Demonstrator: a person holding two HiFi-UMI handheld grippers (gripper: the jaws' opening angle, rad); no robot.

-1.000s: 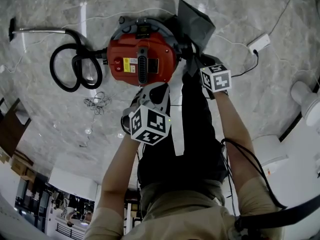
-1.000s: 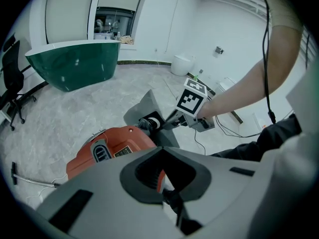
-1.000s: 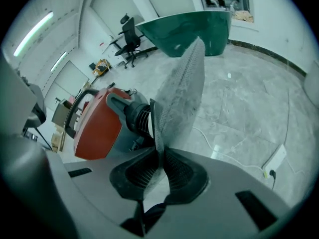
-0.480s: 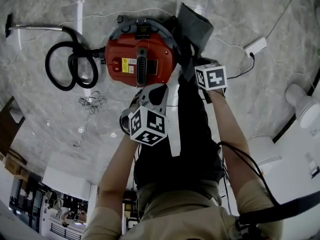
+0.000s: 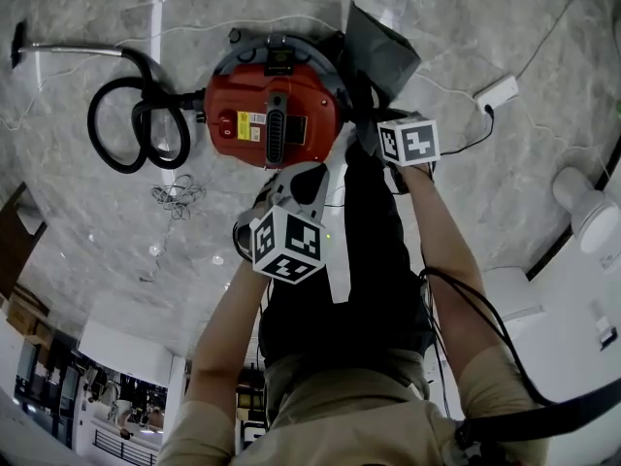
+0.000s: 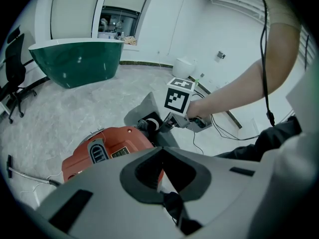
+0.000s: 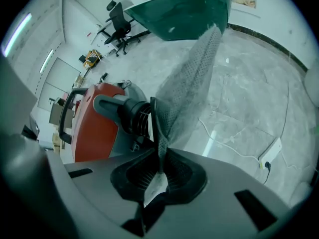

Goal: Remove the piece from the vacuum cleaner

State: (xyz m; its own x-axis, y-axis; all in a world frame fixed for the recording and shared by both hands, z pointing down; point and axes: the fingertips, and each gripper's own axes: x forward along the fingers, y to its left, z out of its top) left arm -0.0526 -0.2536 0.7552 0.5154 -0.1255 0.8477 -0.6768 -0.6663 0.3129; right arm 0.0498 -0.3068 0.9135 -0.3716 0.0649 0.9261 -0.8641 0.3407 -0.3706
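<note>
While tight on bag (image 7: 192, 83), right tongs (image 7: 160, 161).

My left tool (image 6: 160, 152) angled steeply down, jaws together on nothing, left forearm (image 5: 231, 333) stretched forward, my right tool (image 7: 160, 158) tipped steeper, jaws just now closing, pinching the grey mesh bag (image 7: 192, 78), right forearm (image 5: 448, 250) extended alongside
</note>
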